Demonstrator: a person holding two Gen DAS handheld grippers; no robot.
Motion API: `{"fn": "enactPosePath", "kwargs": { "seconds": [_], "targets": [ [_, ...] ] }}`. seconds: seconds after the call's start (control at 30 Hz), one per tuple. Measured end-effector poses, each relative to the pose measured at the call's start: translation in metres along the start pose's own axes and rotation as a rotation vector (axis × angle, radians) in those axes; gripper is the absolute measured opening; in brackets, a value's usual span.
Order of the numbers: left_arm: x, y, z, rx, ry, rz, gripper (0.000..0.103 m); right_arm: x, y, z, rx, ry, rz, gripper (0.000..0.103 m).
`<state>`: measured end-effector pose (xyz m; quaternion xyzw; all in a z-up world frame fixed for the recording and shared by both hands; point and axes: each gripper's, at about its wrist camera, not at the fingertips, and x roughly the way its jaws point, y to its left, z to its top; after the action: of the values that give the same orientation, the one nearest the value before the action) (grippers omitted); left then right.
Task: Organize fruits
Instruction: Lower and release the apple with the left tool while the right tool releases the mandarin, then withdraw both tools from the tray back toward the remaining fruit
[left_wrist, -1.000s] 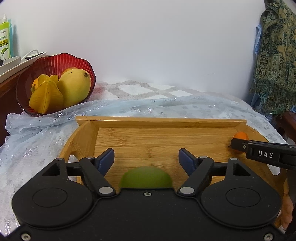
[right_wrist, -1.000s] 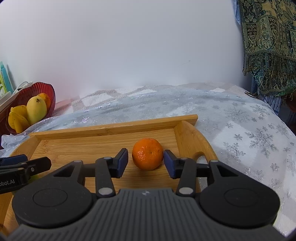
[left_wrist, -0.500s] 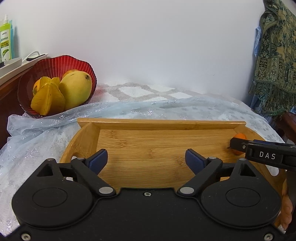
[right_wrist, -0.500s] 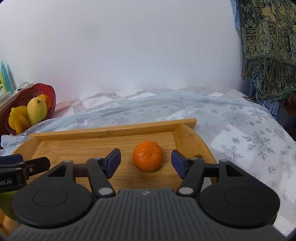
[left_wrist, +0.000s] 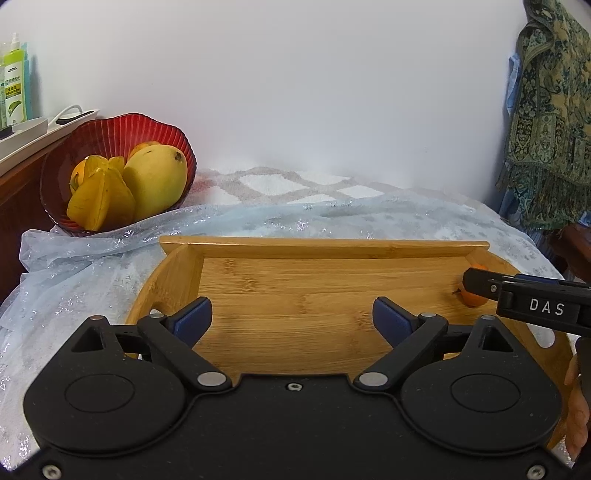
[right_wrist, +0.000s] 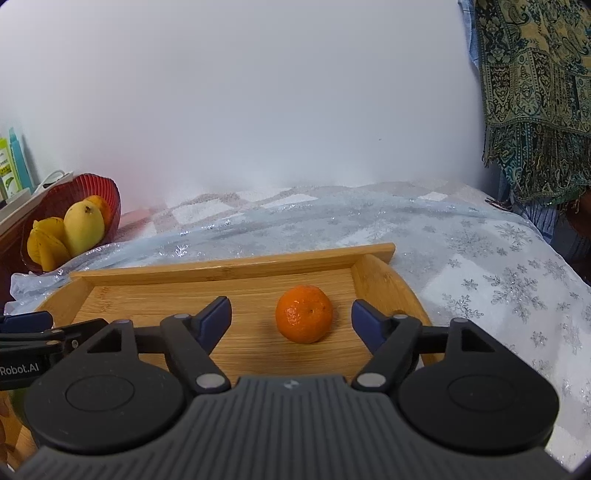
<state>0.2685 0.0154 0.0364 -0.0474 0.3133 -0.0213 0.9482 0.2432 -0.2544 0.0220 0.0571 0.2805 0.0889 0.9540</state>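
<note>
Here the tangerine (right_wrist: 303, 318), round with dimpled orange peel, sits on the smooth bamboo floor of the wooden tray (right_wrist: 236, 264), toward its right end and near the curved right handle wall. It lies just ahead of the right gripper (right_wrist: 291, 318), whose 2 blue-padded fingers stand spread wide, one to each side of the fruit and touching neither side of it. In the left wrist view only a sliver of the tangerine (left_wrist: 474, 299) shows behind the right gripper's black finger at the tray's right end.

The left gripper (left_wrist: 291, 316) hangs over the tray's left half, its jaws likewise released and wide apart with bare grained wood between them. The tray (left_wrist: 325, 243) has straight raised long walls and rounded ends with cut-out handles.

It rests on a sheer, glittery pale-blue tablecloth (right_wrist: 480, 266) printed with silver snowflakes. Beyond the tray's left end stands a ribbed, scalloped red glass bowl (left_wrist: 110, 127) holding a smooth yellow mango (left_wrist: 155, 181), a ridged yellow starfruit (left_wrist: 99, 199) and some orange fruit behind them. A fringed paisley fabric (right_wrist: 535, 92) hangs at the right against the plain white wall.
</note>
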Motion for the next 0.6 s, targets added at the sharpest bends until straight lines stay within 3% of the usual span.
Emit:
{"fn": "enactPosePath", "kwargs": {
  "seconds": [0.4,0.6],
  "targets": [
    [-0.06,-0.004,-0.022,-0.005,-0.024,-0.049,0.102,-0.066,0.01,-0.015,0.013,-0.107,0.046,0.094],
    [-0.088,-0.007,-0.033,0.002,-0.054,-0.048,0.102,-0.1,0.008,-0.038,0.014,-0.173,0.055,0.098]
  ]
}}
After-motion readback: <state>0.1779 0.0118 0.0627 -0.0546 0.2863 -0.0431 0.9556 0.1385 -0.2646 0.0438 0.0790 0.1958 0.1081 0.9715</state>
